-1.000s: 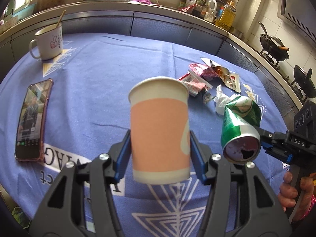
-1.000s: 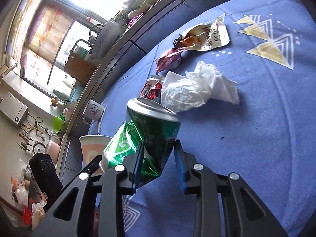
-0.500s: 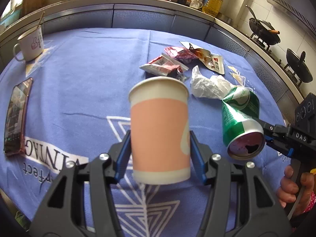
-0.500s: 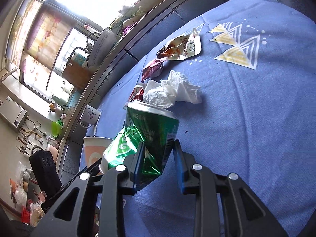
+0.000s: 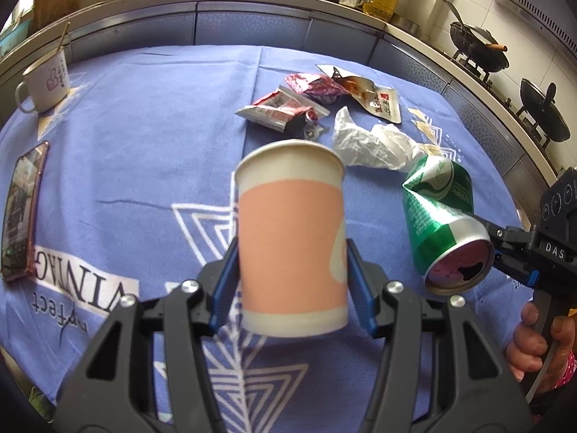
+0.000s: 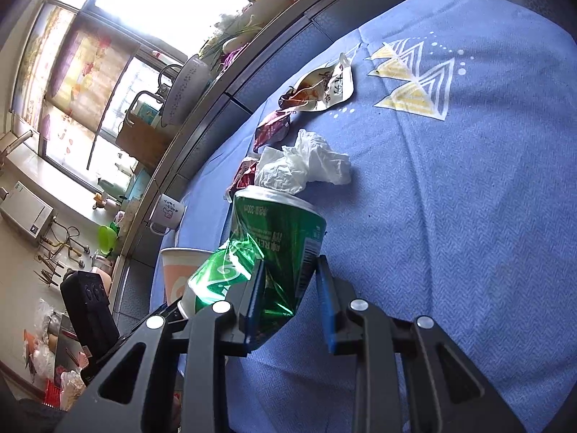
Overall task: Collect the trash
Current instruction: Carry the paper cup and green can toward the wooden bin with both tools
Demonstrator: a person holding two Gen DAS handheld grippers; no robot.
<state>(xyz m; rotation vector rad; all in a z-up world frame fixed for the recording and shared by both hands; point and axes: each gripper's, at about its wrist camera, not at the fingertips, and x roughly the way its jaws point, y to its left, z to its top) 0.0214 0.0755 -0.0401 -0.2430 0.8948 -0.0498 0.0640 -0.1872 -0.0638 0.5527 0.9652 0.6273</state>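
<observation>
Left claw [image 5: 292, 281] clamped on paper cup [image 5: 290, 238]; right claw [image 6: 290, 299] clamped on crushed can [image 6: 274, 249]; both lifted off surface [image 5: 144, 151]. Left to collect: tissue [image 5: 371, 144] and wrappers [image 5: 285, 110], ahead of both claws. No bin visible.

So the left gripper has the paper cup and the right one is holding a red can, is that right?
Not quite: the can between the right gripper's fingers is green and crumpled, as the right wrist view shows. The left gripper does hold the paper cup.
</observation>
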